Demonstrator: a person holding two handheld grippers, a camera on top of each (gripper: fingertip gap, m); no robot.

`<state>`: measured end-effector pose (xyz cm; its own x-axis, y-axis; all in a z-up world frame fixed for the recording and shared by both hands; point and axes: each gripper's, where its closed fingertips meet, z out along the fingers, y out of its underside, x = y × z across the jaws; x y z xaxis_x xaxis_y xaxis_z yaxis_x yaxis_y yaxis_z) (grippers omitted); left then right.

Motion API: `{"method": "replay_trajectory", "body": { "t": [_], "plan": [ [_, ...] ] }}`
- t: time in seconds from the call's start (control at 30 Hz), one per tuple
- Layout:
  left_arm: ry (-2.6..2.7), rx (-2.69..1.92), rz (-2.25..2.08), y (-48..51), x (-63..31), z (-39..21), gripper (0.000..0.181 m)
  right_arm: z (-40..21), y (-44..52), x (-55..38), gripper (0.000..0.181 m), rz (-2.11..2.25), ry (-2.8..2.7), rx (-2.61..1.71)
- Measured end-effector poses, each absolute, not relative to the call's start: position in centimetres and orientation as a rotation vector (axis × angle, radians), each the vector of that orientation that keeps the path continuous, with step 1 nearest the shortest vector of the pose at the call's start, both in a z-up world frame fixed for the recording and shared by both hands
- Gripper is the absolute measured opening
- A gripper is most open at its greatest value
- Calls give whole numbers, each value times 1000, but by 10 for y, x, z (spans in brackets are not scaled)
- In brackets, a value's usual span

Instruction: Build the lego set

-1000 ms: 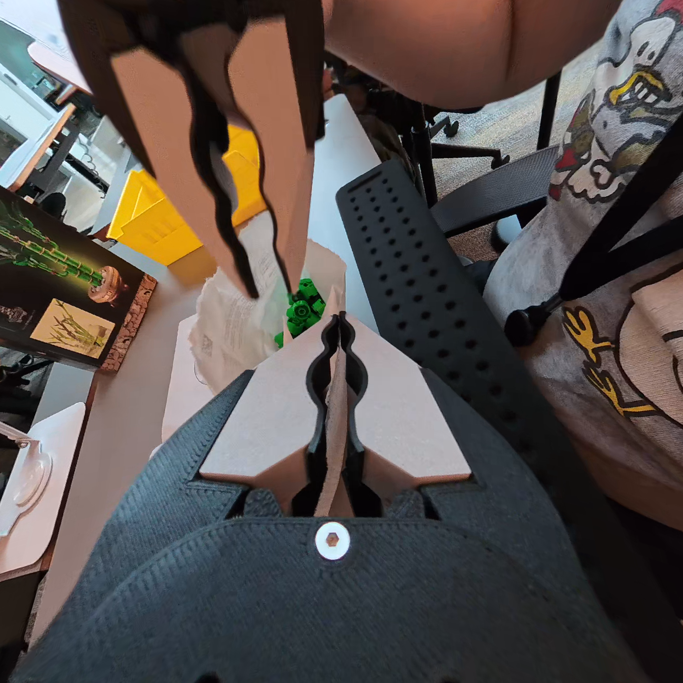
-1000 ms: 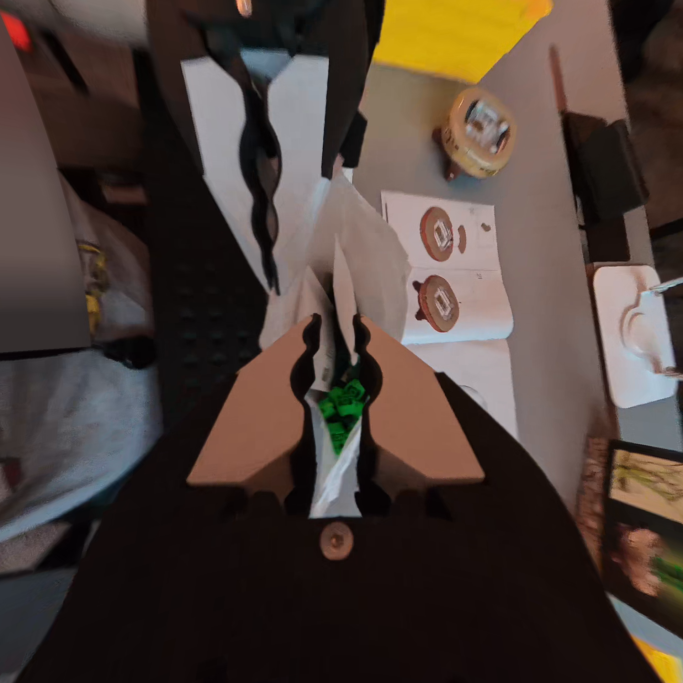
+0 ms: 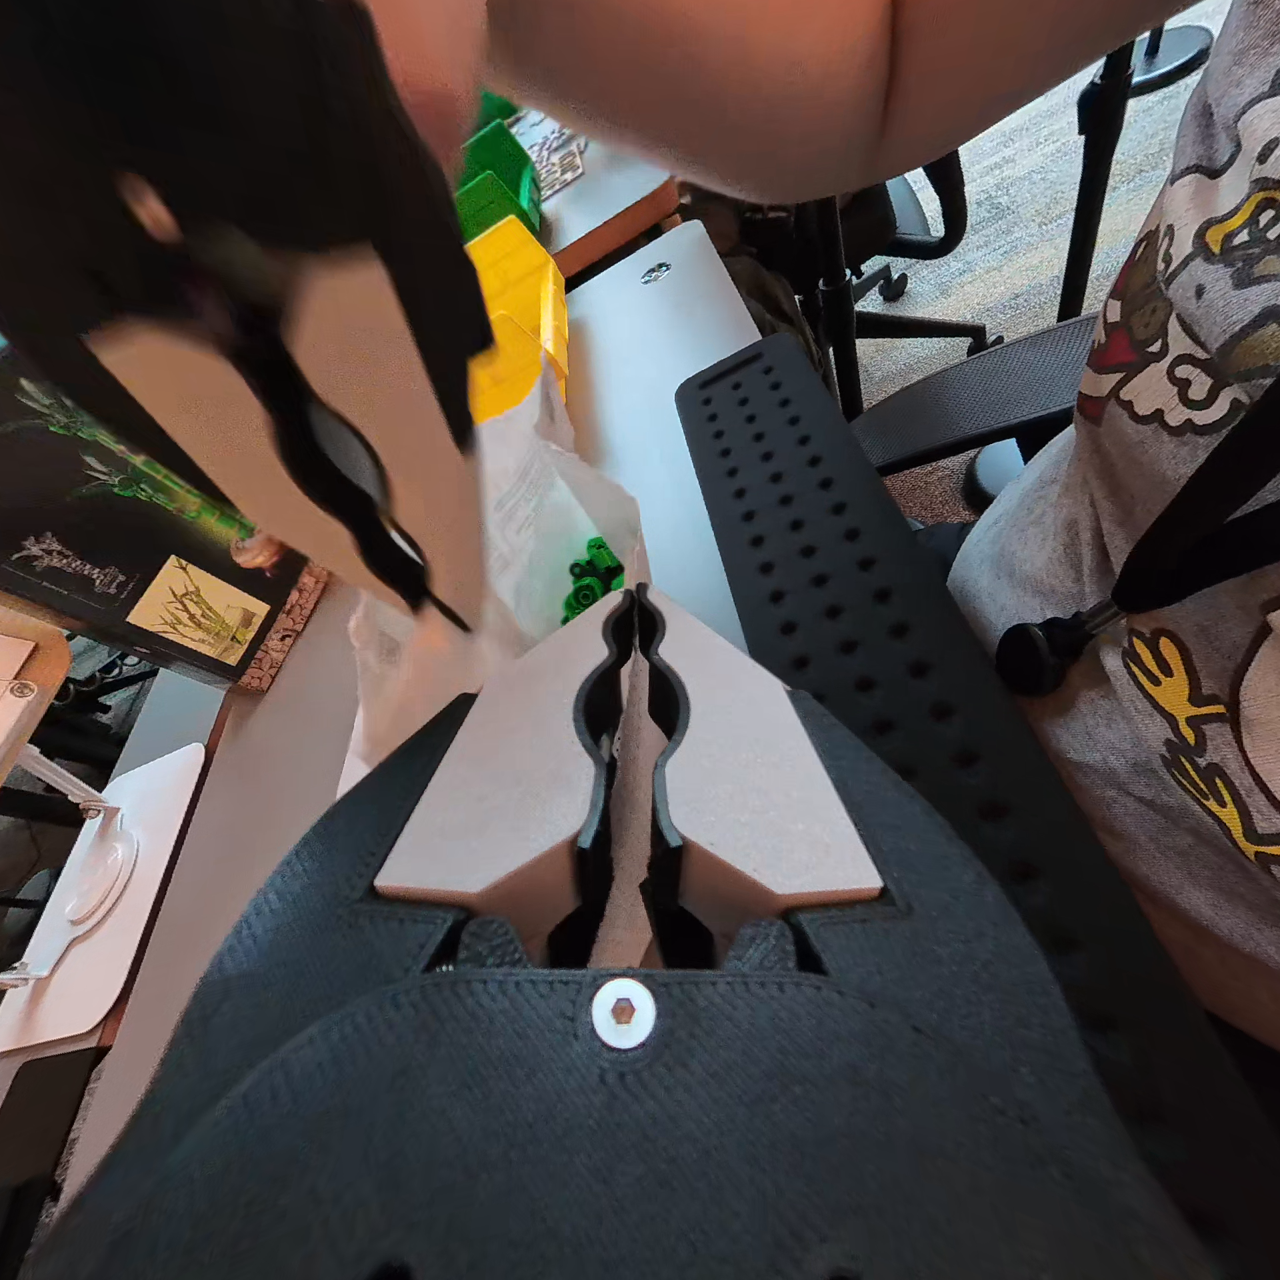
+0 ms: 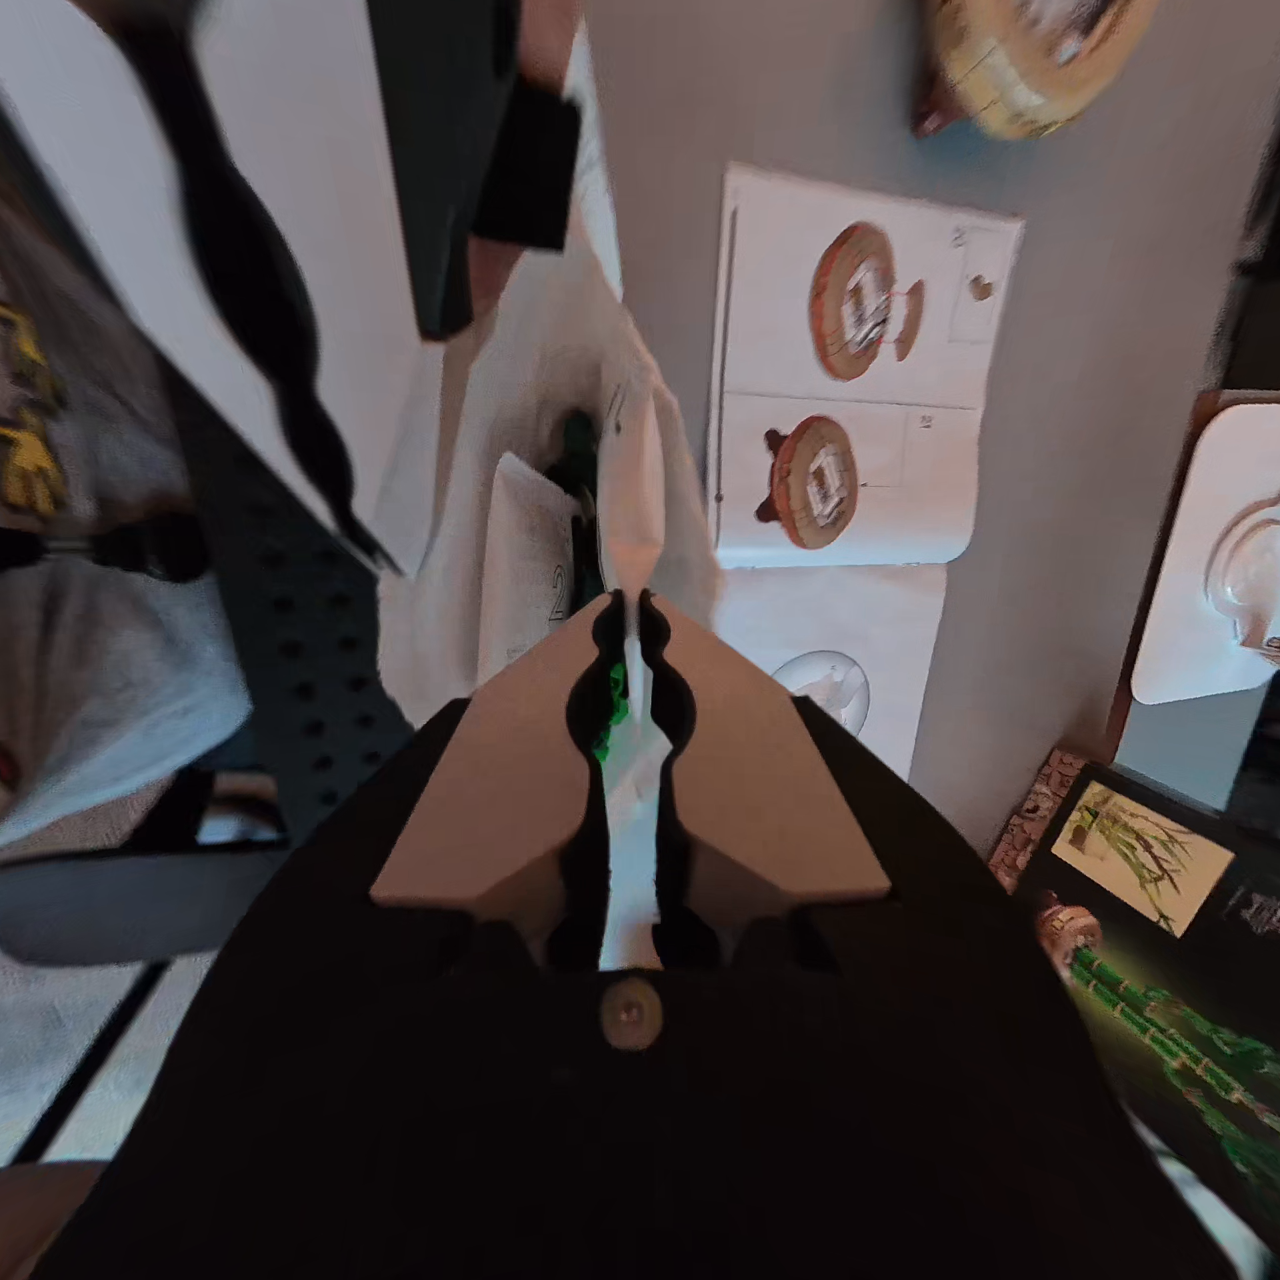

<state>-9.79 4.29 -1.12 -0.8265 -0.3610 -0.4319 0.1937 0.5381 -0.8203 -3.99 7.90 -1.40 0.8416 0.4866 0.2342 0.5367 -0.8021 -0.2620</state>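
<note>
Between the two tools, over the grey counter (image 4: 1080, 540), hangs the white paper bag (image 3: 547, 499) of green lego pieces (image 3: 589, 575). The left hand-held gripper (image 3: 636, 596) is clenched on one edge of the bag, the right hand-held gripper (image 4: 632, 601) on the opposite edge. Compared with one second ago, the right one has pulled away to the side and the bag mouth stands wider. Only the right wrist view shows the open instruction booklet (image 4: 852, 360) and, farther, the round tan lego base (image 4: 1025, 62). Only the left wrist view shows the yellow bins (image 3: 519, 312) and green bins (image 3: 499, 180) beyond.
</note>
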Motion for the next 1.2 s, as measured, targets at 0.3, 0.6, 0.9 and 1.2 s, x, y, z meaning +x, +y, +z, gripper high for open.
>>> {"method": "replay_trajectory", "body": {
  "t": [0.3,0.6,0.9,1.2],
  "plan": [
    [2212,-146,-1280,44,-93,-11,0,124,-10,30,0,-253,-197,-2234],
    [2205,-164,-1273,44,-91,-12,0,-54,-71,132,0,-1000,-309,-2248],
    [2215,-178,-1282,42,-89,-15,0,-131,-91,101,21,-921,-418,-2347],
    [2226,-127,-1258,33,-91,-20,0,78,-34,-39,10,101,-218,-1906]
  ]
}}
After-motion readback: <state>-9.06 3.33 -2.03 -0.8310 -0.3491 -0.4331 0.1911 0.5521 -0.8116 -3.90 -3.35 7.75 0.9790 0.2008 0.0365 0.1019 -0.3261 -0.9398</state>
